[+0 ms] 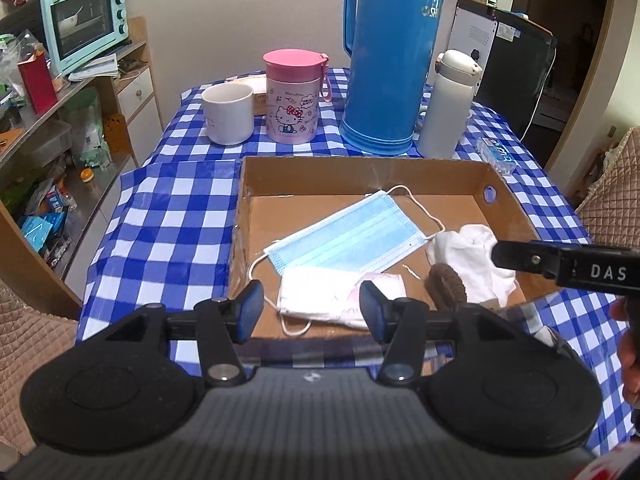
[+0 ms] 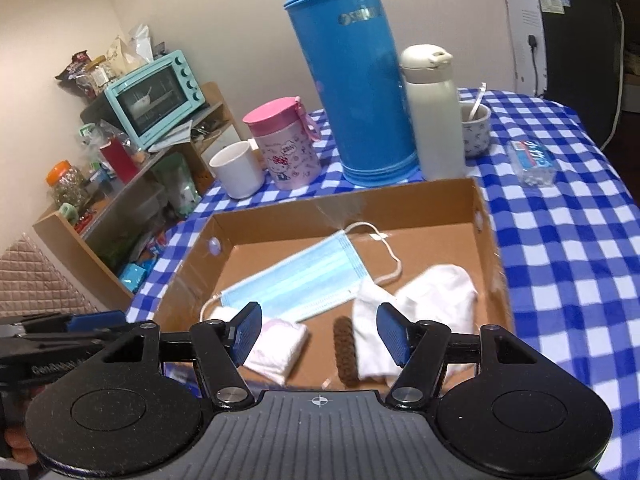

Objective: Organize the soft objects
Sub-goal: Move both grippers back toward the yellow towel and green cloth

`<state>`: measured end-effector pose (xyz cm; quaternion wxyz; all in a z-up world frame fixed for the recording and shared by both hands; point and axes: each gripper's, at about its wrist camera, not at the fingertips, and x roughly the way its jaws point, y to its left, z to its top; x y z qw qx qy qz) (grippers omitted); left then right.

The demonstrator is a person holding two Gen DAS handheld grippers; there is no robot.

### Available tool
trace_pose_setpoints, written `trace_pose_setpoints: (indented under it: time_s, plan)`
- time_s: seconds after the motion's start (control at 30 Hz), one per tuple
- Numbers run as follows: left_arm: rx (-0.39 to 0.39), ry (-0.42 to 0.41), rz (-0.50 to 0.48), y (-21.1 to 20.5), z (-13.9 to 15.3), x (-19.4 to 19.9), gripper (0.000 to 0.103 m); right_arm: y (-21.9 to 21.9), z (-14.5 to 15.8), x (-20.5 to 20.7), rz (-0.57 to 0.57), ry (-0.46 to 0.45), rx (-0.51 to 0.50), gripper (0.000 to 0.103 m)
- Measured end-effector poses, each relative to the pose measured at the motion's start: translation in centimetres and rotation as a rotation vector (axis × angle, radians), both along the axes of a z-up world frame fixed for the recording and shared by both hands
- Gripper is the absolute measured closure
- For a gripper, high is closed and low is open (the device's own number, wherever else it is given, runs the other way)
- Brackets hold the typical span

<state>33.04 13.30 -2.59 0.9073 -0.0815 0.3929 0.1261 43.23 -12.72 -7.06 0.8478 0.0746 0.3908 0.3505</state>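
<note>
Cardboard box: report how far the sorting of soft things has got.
Looks done: blue mask, white-pink mask, white cloth and brown knitted piece lie in the cardboard box. In hand: nothing; left hand-held gripper and right hand-held gripper are open. Left: no soft item visible outside it.

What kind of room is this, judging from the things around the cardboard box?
Most likely a home kitchen or dining corner. A checked tablecloth covers the table, a big blue thermos and a white mug stand behind the cardboard box, and a mint toaster oven sits on cluttered shelves.
</note>
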Motion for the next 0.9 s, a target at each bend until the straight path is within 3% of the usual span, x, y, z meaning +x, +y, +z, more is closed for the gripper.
trace_pose_setpoints:
  time_s: [0.6,0.9]
  plan:
    - [0.036,-0.021,0.019,-0.7,3.6,-7.4,0.048,-7.3,2.8,-5.1,-0.081,0.027,0.029,0.038]
    - [0.031,-0.008,0.037,-1.2,4.0,-11.3,0.048,-9.1,4.2,-9.0,-0.067,0.02,0.038,0.037]
